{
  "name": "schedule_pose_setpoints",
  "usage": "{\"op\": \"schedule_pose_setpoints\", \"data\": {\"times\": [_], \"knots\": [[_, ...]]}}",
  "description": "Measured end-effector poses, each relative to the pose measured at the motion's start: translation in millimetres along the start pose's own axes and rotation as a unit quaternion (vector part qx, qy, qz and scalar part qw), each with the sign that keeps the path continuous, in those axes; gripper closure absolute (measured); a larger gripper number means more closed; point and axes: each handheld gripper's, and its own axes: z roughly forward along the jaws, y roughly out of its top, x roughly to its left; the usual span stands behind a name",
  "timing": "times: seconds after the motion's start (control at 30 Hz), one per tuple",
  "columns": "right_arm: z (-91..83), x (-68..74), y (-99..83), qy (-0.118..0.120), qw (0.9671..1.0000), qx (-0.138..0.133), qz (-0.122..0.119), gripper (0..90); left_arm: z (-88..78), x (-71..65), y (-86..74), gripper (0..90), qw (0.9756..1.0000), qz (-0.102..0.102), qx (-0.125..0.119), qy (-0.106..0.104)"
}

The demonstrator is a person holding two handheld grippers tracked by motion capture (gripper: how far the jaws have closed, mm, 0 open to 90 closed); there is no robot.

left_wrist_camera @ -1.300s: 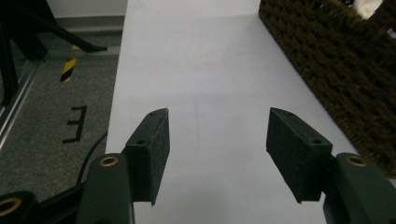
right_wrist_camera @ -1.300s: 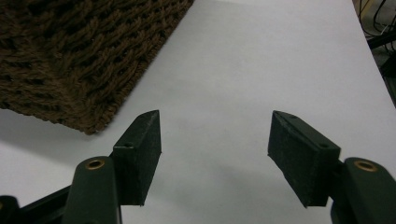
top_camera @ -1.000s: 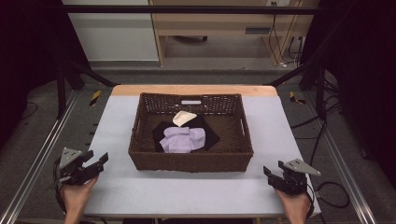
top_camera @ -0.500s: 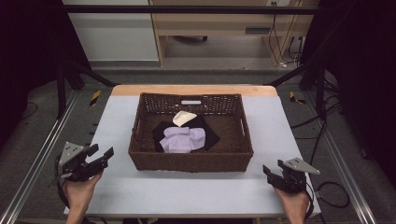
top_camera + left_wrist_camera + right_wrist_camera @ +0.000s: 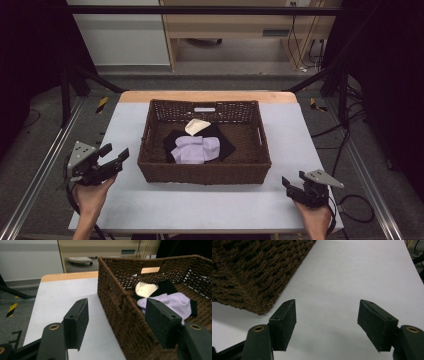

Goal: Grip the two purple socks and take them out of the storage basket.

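Raised and brought nearer the brown wicker basket [image 5: 205, 172] holding a crumpled lilac cloth [image 5: 197, 149], the left gripper [image 5: 114, 157] has its jaws just opened wide and empty, as are the right gripper's [image 5: 294, 181].

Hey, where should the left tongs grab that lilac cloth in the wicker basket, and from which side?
Take the lilac cloth at its bunched top fold near the middle, coming straight down from above. The brown wicker basket has tall walls that block any sideways approach, and the cloth lies crumpled over black fabric, so a raised fold likely lets the left tongs pinch it alone.
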Motion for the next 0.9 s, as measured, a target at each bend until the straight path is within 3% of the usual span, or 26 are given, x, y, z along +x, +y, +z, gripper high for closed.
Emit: {"op": "schedule_pose_setpoints", "data": {"times": [0.33, 0.5, 0.67, 0.9], "knots": [[1.9, -2.3, 0.4, -0.004, 1.0000, -0.006, 0.001, 28.9, 15.7, -21.0, 25.6, 34.9, 0.9997, 0.014, -0.013, -0.015], [6.6, -2.8, 0.2, -0.010, 0.9998, -0.012, 0.011, 27.4, 37.4, -38.0, 40.5, 34.8, 0.9993, 0.027, -0.003, -0.025], [8.7, -2.9, -1.2, -0.010, 0.9999, -0.007, 0.013, 27.4, 55.5, -53.4, 45.4, 34.8, 0.9984, 0.038, 0.009, -0.041], [9.0, -3.5, -1.7, -0.012, 0.9997, -0.009, 0.018, 26.5, 73.6, -67.2, 57.1, 35.1, 0.9978, 0.044, 0.016, -0.046]]}}
